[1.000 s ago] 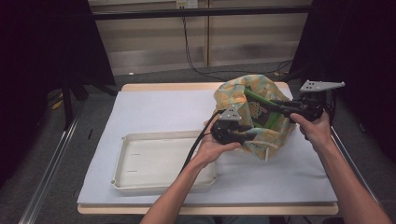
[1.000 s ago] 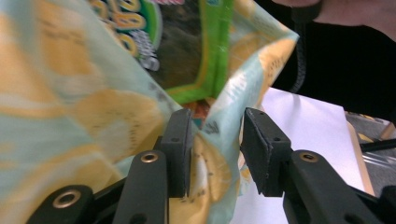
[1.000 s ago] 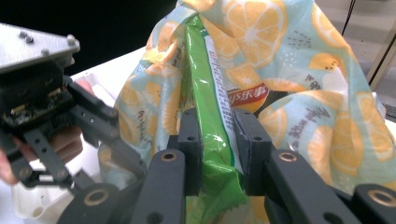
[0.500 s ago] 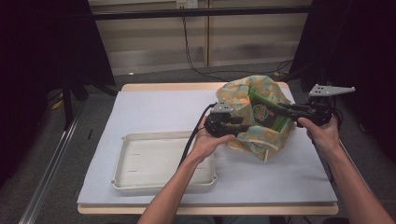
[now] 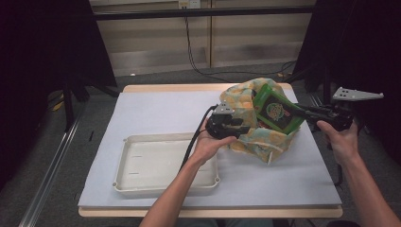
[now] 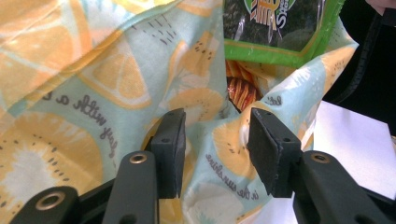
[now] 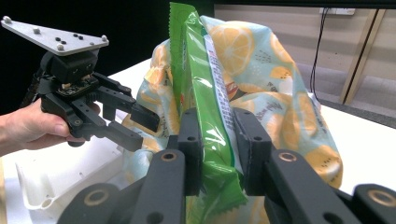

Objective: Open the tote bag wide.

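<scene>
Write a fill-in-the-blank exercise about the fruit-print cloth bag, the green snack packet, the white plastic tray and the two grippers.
1. The right gripper is shut on the glossy green snack ____.
2. The soft cloth bag is printed with slices of ____.
3. The left gripper has just been opening; its jaws now stand ____, with bag cloth between them.
4. The shallow rectangular plastic tray on the table is ____ in colour.

Missing words: packet; lemon; open; white

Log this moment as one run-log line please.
right gripper: shut on green snack packet | left gripper: jaws just opened, open at fruit-print bag | white tray: untouched
</scene>
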